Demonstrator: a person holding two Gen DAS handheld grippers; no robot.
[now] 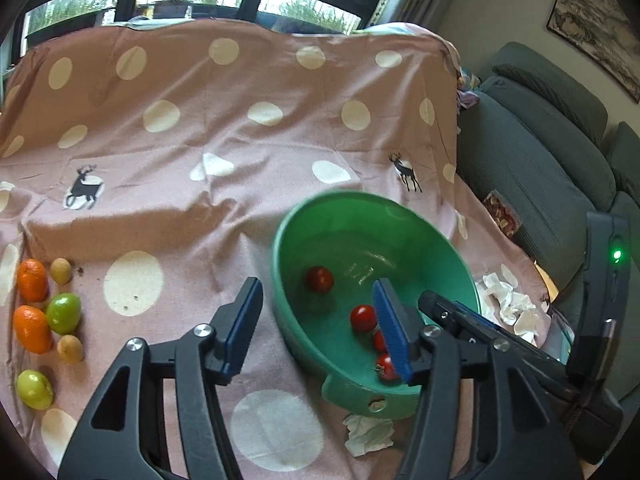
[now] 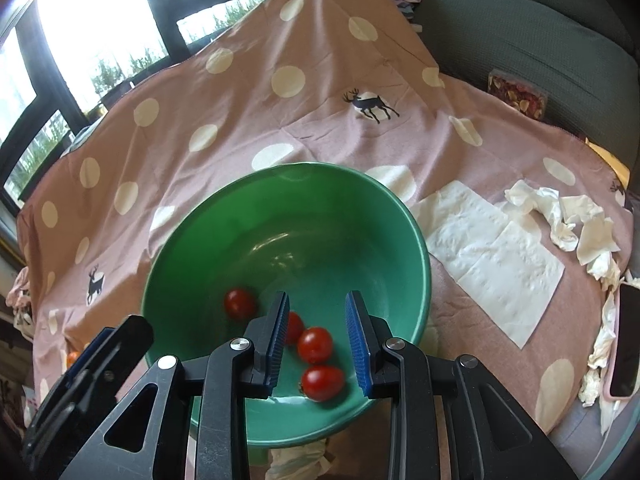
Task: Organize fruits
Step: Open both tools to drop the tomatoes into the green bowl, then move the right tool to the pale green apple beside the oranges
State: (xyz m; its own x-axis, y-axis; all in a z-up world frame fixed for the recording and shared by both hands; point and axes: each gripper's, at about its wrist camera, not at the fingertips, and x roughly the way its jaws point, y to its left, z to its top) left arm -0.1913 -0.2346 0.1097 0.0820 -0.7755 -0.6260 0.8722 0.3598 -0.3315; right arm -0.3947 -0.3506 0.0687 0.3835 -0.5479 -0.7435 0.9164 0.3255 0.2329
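Both grippers, left gripper and right gripper, hang open and empty over the round green plastic bowl holding small red cherry tomatoes; next likely fetching the oranges beside it.

Daylit through blown-out windows; fisheye-warped, blurred edges.
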